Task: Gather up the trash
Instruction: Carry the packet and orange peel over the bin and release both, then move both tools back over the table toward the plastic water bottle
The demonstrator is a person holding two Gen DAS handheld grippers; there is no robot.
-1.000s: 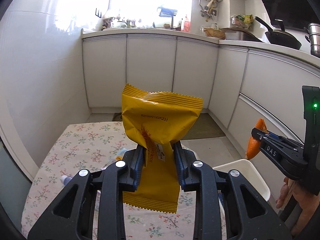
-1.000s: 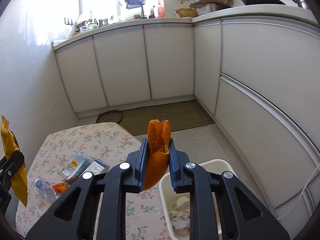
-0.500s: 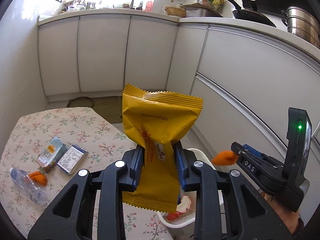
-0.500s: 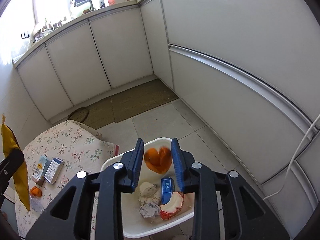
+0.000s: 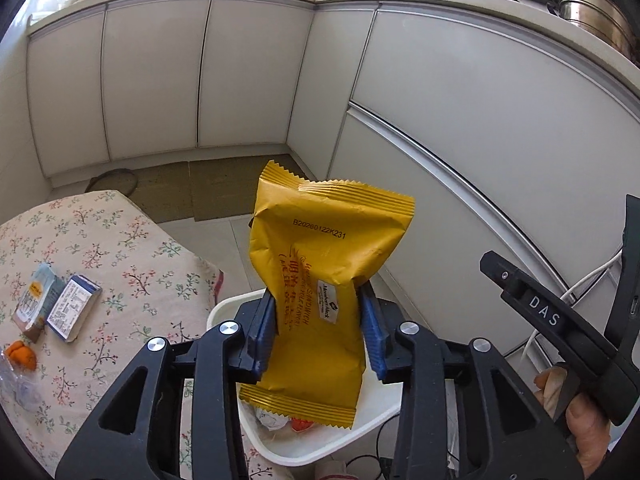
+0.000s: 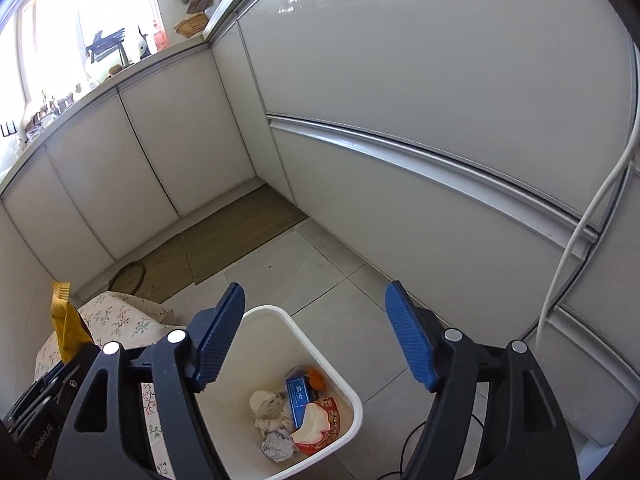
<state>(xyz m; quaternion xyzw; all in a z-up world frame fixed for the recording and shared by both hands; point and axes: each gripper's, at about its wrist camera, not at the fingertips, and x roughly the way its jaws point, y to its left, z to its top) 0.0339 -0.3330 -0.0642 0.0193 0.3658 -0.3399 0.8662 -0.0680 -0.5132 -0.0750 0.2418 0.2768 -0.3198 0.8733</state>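
White kitchen cabinets ring a floor bin (image 6: 352, 396). The right claw (image 6: 316, 336), clamped on peel a second ago, now gapes; peel (image 6: 316, 378) lies binned. The left claw (image 5: 318, 334) pinches the wrapper (image 5: 320, 280) above the bin.

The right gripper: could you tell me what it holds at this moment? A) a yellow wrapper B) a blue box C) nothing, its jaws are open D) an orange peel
C: the right gripper has its jaws spread wide with nothing between them, above the white bin.
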